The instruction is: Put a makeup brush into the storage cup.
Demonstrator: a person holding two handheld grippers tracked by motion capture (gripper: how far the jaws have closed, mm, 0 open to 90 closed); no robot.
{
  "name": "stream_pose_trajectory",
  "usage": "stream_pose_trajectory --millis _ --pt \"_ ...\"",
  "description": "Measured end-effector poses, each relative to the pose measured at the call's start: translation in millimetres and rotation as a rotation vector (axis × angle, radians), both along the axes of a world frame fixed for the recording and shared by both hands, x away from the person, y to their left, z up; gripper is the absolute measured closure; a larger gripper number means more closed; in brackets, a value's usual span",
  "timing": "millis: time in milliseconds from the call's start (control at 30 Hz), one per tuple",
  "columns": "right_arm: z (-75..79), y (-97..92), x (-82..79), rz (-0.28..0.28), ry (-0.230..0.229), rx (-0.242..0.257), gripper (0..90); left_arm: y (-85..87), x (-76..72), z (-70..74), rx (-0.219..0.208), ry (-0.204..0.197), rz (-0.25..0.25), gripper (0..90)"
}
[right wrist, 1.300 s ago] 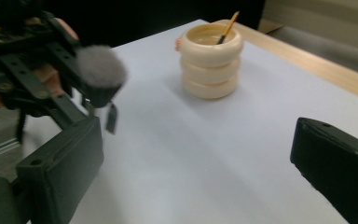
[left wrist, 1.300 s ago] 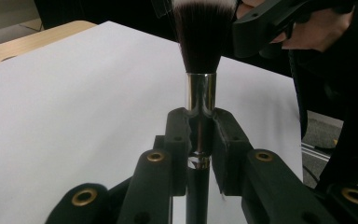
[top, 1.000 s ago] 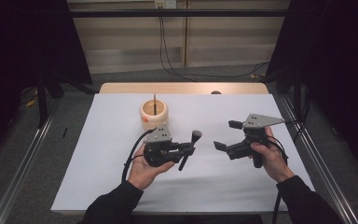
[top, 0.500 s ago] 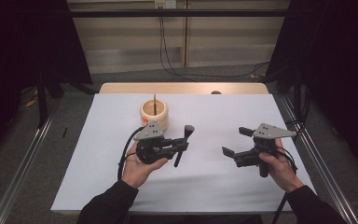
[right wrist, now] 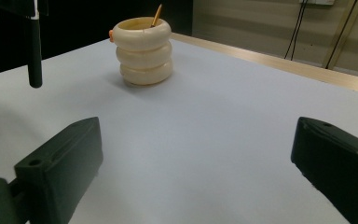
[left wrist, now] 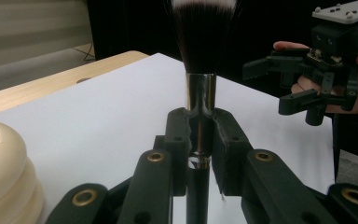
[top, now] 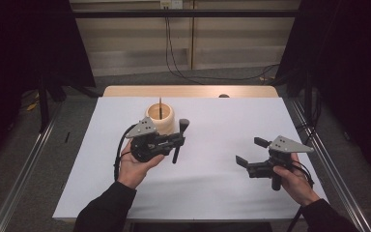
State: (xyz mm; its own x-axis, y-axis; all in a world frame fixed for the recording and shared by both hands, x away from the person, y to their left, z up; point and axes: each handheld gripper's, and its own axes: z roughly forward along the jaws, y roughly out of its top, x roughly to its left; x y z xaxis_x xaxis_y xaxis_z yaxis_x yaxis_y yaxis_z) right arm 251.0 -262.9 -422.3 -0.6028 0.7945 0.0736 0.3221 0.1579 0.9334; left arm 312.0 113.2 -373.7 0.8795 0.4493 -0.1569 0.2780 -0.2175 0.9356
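A makeup brush (top: 179,140) with a black handle, silver ferrule and dark bristles (left wrist: 204,28) stands upright in my left gripper (top: 176,141), whose jaws are shut on its handle (left wrist: 199,140). A cream ribbed holder (top: 160,118) with a thin stick in it stands just behind that gripper, at mid-table; it also shows in the right gripper view (right wrist: 142,50) and at the left edge of the left gripper view (left wrist: 4,172). My right gripper (top: 249,153) hovers over the right side of the white table cover (top: 212,183), its jaws wide apart with nothing between them (right wrist: 193,154).
A bare wooden strip (top: 193,91) runs along the table's far edge, with a small dark spot on it. Cables hang down the back wall (top: 174,43). Metal rails (top: 24,174) flank both sides of the table.
My left gripper has carried the brush up and toward the holder. My right gripper has drifted down and toward the near right of the table.
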Motion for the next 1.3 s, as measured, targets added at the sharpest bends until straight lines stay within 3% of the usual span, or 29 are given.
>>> stream_pose_trajectory --millis 300,333,567,600,700,733,933,1133,1300 --pt "-12.4 -13.2 -16.2 -0.031 0.014 -0.027 2.6 11.4 10.8 13.6 -0.028 -0.02 0.052 78.0" --pt "-13.0 -14.5 -17.2 -0.035 0.01 -0.027 2.6 12.8 12.7 14.8 -0.046 -0.023 0.049 78.0" --pt "-17.9 -21.9 -27.1 -0.055 0.013 -0.015 2.5 21.0 22.4 22.0 -0.061 -0.031 0.111 78.0" --pt "-18.7 -22.7 -28.3 -0.067 0.017 -0.01 2.5 22.2 24.4 22.2 -0.073 -0.03 0.096 78.0" --pt "-20.7 -24.7 -29.3 -0.071 0.015 -0.012 2.5 25.6 27.8 25.5 -0.056 -0.042 0.124 78.0" --pt "-20.9 -25.0 -29.6 -0.07 0.018 -0.01 2.5 26.4 29.7 26.1 -0.073 -0.039 0.115 78.0" --pt "-21.8 -22.8 -30.0 -0.063 0.011 -0.01 2.5 27.8 37.2 35.9 -0.055 -0.057 0.149 78.0" --pt "-22.9 -22.7 -30.0 -0.074 -0.004 -0.006 2.7 27.8 49.3 45.1 -0.072 -0.066 0.157 78.0" --pt "-23.1 -23.3 -29.4 -0.078 -0.011 -0.007 2.7 29.9 61.1 52.2 -0.068 -0.072 0.192 78.0"
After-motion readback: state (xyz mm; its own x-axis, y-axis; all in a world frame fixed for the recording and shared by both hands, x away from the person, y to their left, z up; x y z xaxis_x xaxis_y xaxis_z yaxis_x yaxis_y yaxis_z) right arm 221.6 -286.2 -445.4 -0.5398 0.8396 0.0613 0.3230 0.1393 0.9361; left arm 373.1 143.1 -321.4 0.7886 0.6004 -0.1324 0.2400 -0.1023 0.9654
